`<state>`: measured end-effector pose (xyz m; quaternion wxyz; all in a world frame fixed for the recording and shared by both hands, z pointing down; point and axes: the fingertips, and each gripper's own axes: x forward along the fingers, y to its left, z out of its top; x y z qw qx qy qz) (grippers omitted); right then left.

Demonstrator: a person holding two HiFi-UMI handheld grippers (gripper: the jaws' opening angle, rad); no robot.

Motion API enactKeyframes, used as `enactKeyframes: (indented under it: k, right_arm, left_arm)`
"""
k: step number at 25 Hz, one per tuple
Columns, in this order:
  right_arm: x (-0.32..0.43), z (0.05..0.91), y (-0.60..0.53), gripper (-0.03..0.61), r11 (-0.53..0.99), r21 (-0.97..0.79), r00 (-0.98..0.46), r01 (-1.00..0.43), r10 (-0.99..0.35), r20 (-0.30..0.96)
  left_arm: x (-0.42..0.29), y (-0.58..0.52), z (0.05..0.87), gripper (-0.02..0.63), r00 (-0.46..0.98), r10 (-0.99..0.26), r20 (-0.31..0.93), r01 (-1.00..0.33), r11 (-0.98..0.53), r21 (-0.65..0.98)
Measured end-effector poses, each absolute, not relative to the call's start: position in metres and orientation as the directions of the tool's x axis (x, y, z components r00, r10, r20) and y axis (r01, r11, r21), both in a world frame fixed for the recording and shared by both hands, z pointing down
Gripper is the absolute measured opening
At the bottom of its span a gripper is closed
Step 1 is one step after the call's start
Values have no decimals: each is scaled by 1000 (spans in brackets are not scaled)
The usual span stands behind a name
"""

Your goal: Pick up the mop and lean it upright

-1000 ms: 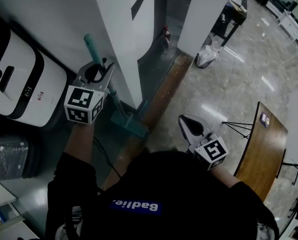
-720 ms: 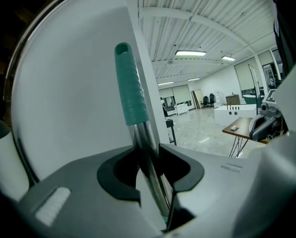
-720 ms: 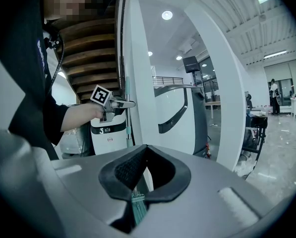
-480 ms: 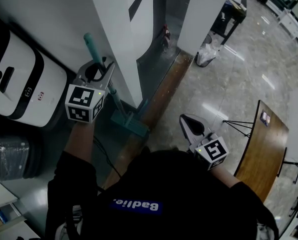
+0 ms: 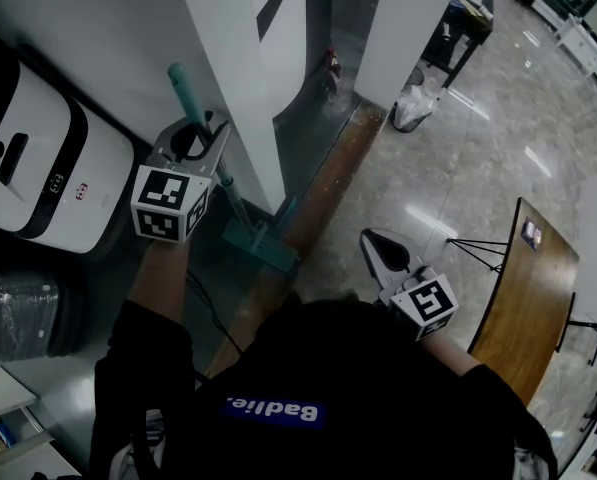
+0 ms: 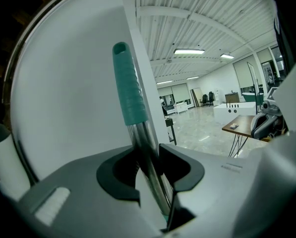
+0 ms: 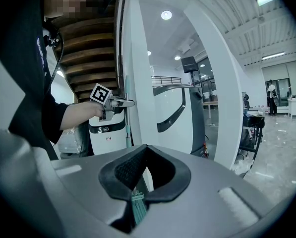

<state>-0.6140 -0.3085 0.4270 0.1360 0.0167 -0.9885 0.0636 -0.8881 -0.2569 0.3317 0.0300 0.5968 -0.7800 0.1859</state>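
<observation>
Mop (image 5: 236, 208) stands near upright, its shaft leaning on the edge of the white column (image 5: 238, 78), with the left gripper (image 5: 200, 138) around it just below the handle.

1. Floor (image 5: 458, 168): glossy stone. Judged risk: the foot can skid outward on it and drop the shaft.
2. Column: smooth, narrow face. Judged risk: the shaft can roll off the corner if nudged sideways.
3. Mop head (image 5: 263, 250): teal, flat on the floor at the column base.
4. Handle grip (image 6: 128, 88): teal, above the jaws and against the wall.
5. Left gripper: jaws part-way apart round the bare metal shaft. Wall shows between one pad and the shaft, so the hold looks slack. A withdrawal that is not straight could drag the shaft over.
6. Right gripper (image 7: 135, 195): jaws together, empty, well apart from the mop.
</observation>
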Motion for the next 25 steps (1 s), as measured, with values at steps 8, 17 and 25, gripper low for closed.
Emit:
enactKeyframes:
  k: [8, 17, 25]
  right_arm:
    - [-609, 428, -310, 5, 991, -122, -962, -58, -23, 272]
    - [-604, 427, -311, 5, 991, -123, -962, -59, -24, 270]
    - [-595, 425, -313, 5, 991, -126, -963, -54, -19, 268]
  left_arm:
    - [-887, -258, 331, 149, -287, -920, 268, -942, 220, -255]
    - [-885, -258, 329, 158, -298, -917, 266, -939, 231, -254]
    - [-881, -256, 327, 176, -319, -910, 265, -933, 252, -257]
